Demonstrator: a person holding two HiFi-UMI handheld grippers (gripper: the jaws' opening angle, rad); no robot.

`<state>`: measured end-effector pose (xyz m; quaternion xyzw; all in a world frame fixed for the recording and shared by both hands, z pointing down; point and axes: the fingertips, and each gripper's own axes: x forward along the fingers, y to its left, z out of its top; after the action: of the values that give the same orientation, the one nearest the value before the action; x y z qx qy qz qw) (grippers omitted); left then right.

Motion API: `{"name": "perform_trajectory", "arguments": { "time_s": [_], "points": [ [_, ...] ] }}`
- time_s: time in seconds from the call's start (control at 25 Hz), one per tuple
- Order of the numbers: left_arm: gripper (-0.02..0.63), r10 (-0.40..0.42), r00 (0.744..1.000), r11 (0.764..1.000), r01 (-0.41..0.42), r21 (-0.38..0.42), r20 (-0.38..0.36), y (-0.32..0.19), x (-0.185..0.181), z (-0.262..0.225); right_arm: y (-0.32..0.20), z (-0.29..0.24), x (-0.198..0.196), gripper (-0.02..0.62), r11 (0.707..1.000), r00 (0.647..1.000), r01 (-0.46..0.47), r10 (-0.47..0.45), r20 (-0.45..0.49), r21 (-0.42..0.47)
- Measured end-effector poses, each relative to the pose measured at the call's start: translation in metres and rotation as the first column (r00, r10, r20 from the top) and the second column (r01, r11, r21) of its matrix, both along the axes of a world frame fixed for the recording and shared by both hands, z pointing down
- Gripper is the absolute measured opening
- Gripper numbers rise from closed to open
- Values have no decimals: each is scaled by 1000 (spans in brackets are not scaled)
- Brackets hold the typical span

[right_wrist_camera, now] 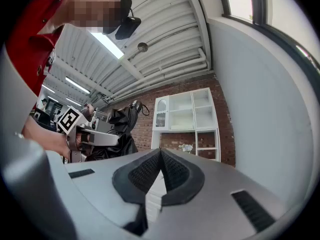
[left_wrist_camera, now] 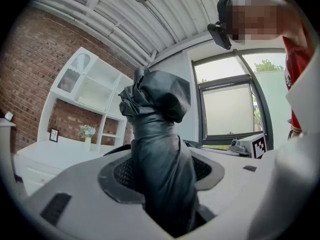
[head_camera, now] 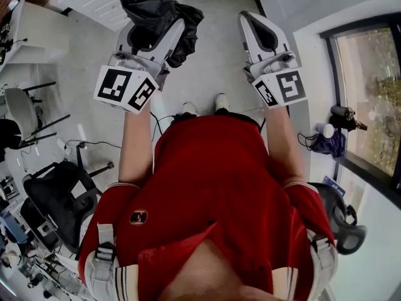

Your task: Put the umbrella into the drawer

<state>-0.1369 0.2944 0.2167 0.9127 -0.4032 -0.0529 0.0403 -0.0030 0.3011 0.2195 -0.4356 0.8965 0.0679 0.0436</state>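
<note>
Above the grey floor (head_camera: 213, 61), in front of a person in a red shirt (head_camera: 213, 187), two tools are held out side by side. On the left, the left tool (head_camera: 156, 35) is clamped around a folded black umbrella (head_camera: 150, 2), which sticks out past its jaws, in the air near a white cabinet (head_camera: 100, 2). Well apart to the right, the right tool (head_camera: 254, 21) is empty, its jaws pressed together. A window (head_camera: 369, 86) stands farther right.

I see the umbrella (left_wrist_camera: 160, 134) is black cloth, crinkly and a bit shiny. At 11 o'clock, the left gripper (head_camera: 155, 30) is smooth dull grey plastic.
</note>
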Motion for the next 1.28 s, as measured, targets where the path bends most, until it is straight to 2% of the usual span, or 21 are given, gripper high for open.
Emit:
{"name": "perform_trajectory", "arguments": {
  "time_s": [0.28,0.8,1.04,1.28],
  "points": [
    [242,8,1000,1000,-8,1,-9,8,-23,0,8,-5,-29,-9,1000,1000,29,-29,10,7],
    [242,10,1000,1000,-9,19,-22,-2,-79,6,-6,-3,-73,-9,1000,999,-22,22,-44,9],
    [242,-2,1000,1000,2,11,-5,-33,-81,10,-45,2,-68,-9,1000,999,-26,26,-27,4],
    [242,-28,999,1000,28,-9,38,-102,-57,24,-117,15,-44,-9,1000,1000,0,0,-19,21]
  ]
}}
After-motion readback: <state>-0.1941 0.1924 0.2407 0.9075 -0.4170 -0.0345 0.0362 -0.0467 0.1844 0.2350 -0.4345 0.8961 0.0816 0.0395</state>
